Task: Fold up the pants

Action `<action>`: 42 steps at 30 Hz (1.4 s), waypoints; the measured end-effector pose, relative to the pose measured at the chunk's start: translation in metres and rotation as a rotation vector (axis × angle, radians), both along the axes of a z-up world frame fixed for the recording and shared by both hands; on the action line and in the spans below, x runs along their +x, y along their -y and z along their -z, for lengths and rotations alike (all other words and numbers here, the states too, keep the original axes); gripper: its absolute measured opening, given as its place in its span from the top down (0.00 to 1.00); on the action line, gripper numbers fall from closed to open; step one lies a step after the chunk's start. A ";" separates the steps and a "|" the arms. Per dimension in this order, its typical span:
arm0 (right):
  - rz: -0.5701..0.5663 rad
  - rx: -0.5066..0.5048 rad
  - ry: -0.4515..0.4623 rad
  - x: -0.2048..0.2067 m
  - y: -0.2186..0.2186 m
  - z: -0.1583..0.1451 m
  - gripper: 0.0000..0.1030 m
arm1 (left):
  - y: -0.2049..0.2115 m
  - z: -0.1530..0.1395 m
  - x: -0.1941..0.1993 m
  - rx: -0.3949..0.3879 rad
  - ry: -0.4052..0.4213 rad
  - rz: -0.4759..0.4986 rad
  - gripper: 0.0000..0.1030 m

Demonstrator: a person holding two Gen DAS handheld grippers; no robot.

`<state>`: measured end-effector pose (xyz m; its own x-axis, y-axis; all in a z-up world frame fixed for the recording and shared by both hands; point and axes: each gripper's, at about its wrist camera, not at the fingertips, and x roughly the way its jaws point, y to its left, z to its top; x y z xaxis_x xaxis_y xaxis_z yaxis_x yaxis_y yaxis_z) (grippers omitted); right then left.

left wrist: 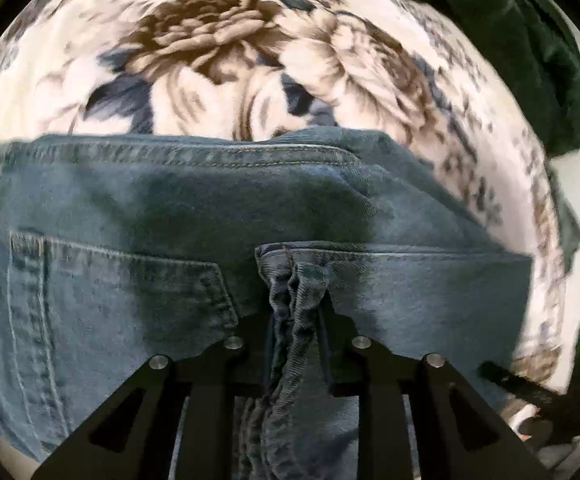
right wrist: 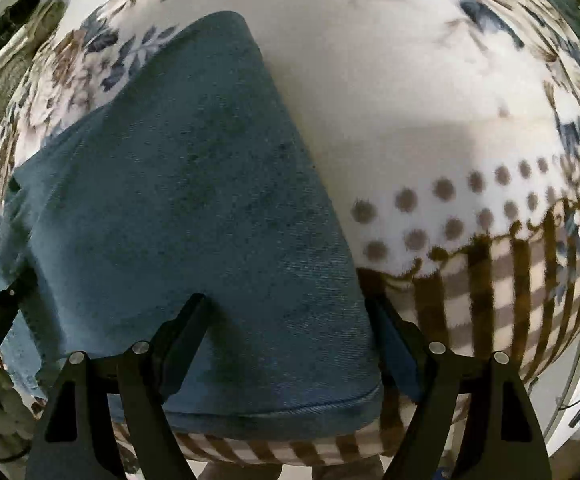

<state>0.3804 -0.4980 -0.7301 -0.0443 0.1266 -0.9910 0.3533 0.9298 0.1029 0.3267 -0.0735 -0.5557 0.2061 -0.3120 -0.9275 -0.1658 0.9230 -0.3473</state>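
- The left tongs [left wrist: 296, 344] are clamped on a bunched fold of the pants [left wrist: 170, 208]; crumpled denim is squeezed between the two black fingers [left wrist: 374, 364] and hangs down through the narrow gap.
- Just beyond that grip, a hemmed edge of denim [left wrist: 390, 250] runs across to the right, lying on top of the seat of the pants.
- To the left of the grip lies a back pocket [left wrist: 122, 292] with pale stitching, and above it a stitched seam curves across the fabric.
- The right tongs [right wrist: 290, 316] stand wide apart, one finger on each side of a pant leg [right wrist: 194, 200]; the left finger [right wrist: 186, 328] rests on top of the denim and the right finger [right wrist: 394, 340] sits at the leg's edge.
- The hem of that leg [right wrist: 290, 404] lies nearest the right wrist camera, and the leg stretches away up and to the left.
- The pants are spread on a blanket [left wrist: 250, 60] printed with brown and blue flowers, with dots and brown stripes near its edge [right wrist: 490, 280].
- A dark green cloth [left wrist: 530, 40] lies at the far right of the blanket in the left wrist view.
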 end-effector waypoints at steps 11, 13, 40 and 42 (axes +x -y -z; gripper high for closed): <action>-0.036 -0.091 0.037 0.015 -0.030 -0.042 0.19 | -0.154 -0.060 -0.138 -0.113 0.079 -0.614 0.19; -0.042 -0.111 0.037 0.011 -0.031 -0.050 0.19 | -0.186 -0.045 -0.168 -0.123 0.050 -0.792 0.21; -0.203 -0.131 -0.058 0.032 -0.146 -0.016 0.19 | -0.233 0.018 -0.157 -0.227 0.291 -0.909 0.65; -0.199 -0.121 -0.058 0.030 -0.140 -0.016 0.19 | -0.221 -0.005 -0.163 -0.167 0.342 -0.884 0.75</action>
<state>0.4100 -0.3584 -0.7138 -0.1135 -0.0102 -0.9935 0.1640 0.9860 -0.0288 0.1634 0.1478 -0.5508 0.6813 -0.0367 -0.7311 -0.6430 0.4472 -0.6217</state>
